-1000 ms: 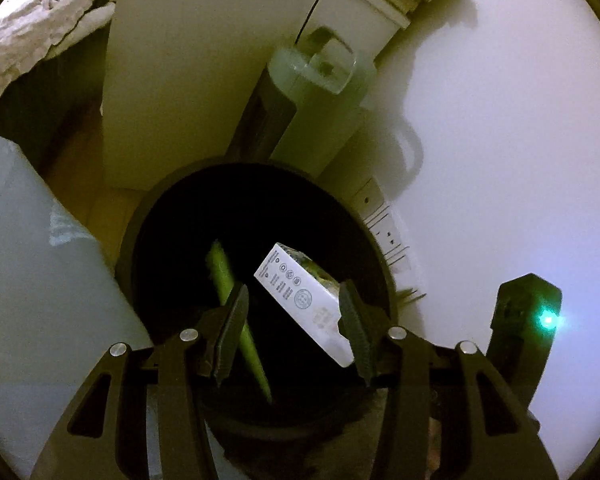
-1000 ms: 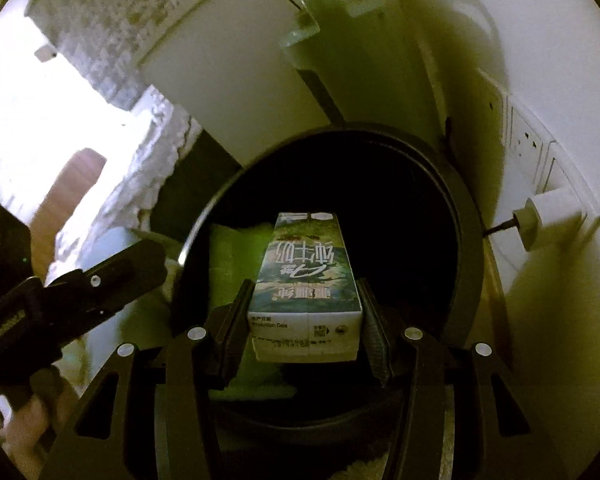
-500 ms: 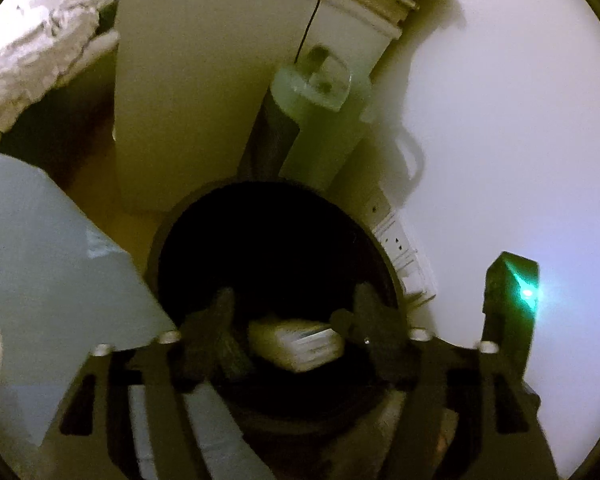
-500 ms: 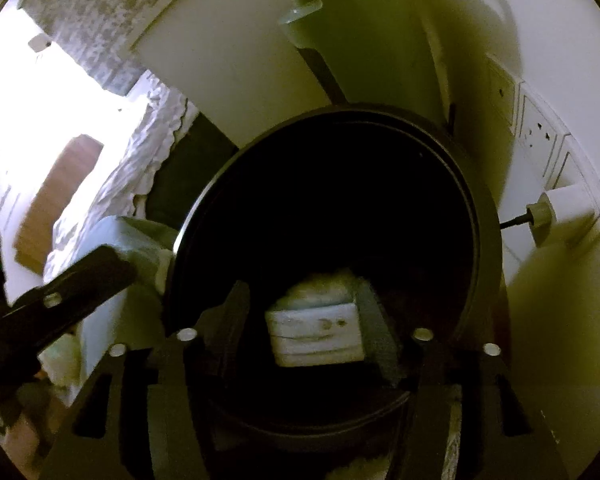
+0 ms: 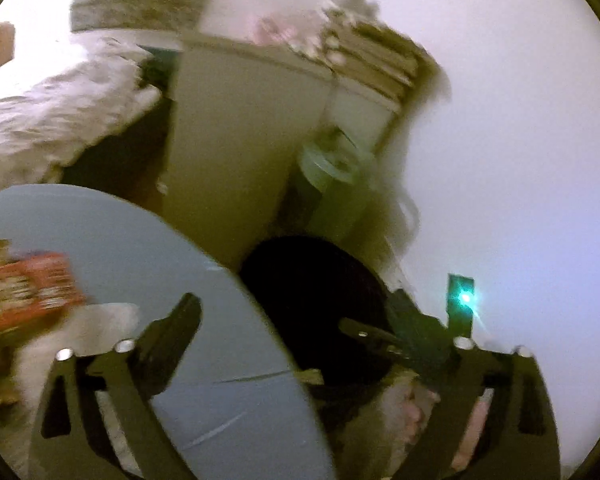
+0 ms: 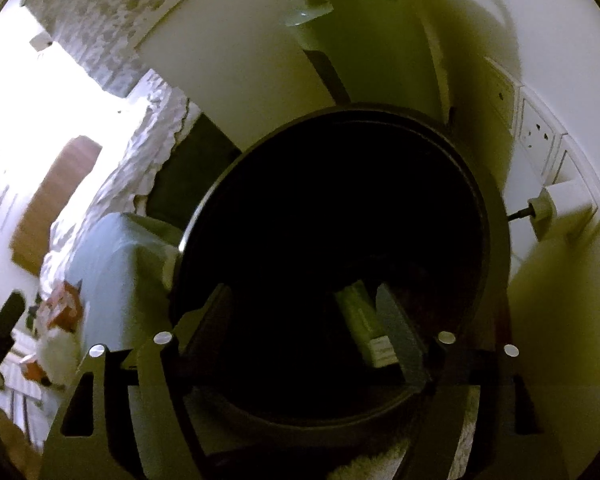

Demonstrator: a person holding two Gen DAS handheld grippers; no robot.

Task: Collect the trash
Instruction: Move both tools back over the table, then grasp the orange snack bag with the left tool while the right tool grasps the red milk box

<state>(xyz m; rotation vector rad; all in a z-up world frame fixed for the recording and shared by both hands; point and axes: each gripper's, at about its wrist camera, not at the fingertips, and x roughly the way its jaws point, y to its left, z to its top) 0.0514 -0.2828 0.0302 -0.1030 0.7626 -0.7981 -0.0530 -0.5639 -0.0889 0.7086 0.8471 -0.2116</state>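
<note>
A black round trash bin (image 6: 496,208) fills the right wrist view, and its dark mouth (image 5: 312,280) shows in the left wrist view. My right gripper (image 6: 304,308) is open and empty over the bin's mouth. A milk carton (image 6: 364,328) lies inside the bin near the right finger. My left gripper (image 5: 300,320) is open and empty, over the edge of a round pale blue table (image 5: 148,248) and the bin. A red packet (image 5: 28,296) lies on that table at the left; it also shows in the right wrist view (image 6: 62,308).
A white cabinet (image 5: 236,136) stands behind the bin, with a pale green cylinder appliance (image 5: 332,184) beside it. Wall sockets and a plug (image 6: 548,208) are on the white wall to the right. A bed with a white cover (image 5: 52,120) is at the left.
My right gripper opened and the milk carton dropped into the bin. My left gripper opened wide and swung left, away from the bin, over the blue table.
</note>
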